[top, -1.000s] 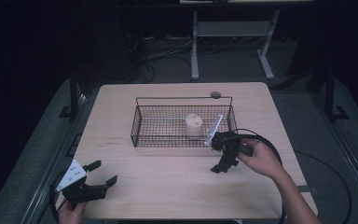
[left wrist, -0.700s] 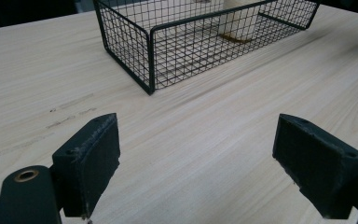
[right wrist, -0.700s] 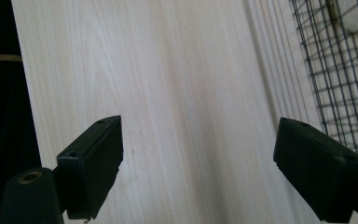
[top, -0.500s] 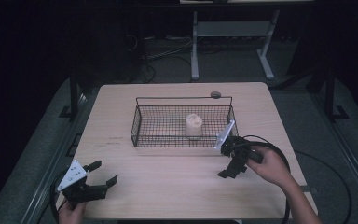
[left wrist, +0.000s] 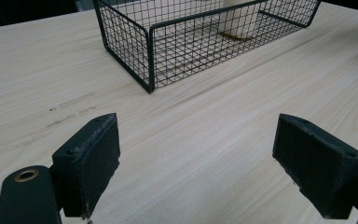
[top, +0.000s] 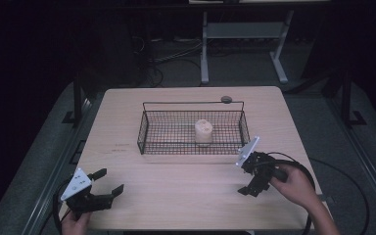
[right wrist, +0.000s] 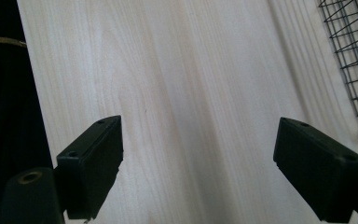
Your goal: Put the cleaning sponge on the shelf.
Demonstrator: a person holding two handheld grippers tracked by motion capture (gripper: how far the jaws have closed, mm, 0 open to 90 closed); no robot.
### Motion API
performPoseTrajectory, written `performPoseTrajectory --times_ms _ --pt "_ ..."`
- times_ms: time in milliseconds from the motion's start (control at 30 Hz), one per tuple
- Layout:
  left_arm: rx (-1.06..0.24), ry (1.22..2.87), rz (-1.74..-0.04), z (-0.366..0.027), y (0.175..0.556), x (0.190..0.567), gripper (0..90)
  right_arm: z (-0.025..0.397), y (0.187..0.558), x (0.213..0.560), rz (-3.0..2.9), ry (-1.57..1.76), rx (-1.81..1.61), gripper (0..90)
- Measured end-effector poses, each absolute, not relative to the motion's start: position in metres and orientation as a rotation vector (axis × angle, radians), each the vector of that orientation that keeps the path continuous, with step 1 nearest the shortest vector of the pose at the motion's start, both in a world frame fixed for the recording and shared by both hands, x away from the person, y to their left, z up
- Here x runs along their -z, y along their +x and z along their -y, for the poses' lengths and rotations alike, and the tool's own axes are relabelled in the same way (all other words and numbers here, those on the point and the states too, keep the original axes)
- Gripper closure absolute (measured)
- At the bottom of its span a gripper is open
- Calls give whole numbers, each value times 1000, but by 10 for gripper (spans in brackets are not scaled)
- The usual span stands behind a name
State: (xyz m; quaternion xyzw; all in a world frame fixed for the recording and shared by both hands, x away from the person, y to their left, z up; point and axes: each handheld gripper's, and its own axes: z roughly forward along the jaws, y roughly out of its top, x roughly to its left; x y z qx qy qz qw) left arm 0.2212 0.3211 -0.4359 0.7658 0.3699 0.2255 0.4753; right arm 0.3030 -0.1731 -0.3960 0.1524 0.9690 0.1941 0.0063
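cup [top: 203, 131] sits in basket [top: 193, 128] at table [top: 176, 196] centre | both grippers [top: 99, 190] [top: 254, 176] empty, jaws spread | step: likely finished; next: rest.

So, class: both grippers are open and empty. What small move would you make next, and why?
Probably bring the right gripper back up towards the wire basket, since the pale cylinder standing inside is the only loose object to grasp. This gripper is nearer to it than the left gripper, and its jaws are open over bare table.
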Motion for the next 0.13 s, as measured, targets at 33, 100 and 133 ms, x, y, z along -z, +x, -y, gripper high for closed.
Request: performPoseTrajectory --times_ms 33,100,133 --pt "-552 1874 -903 -321 221 436 141 174 301 397 -3030 477 -621 152" --pt "-557 1874 -895 -320 221 435 141 175 296 400 -3015 478 -641 152" --pt "-556 1871 -895 -320 222 435 141 175 293 402 -3011 482 -659 152"
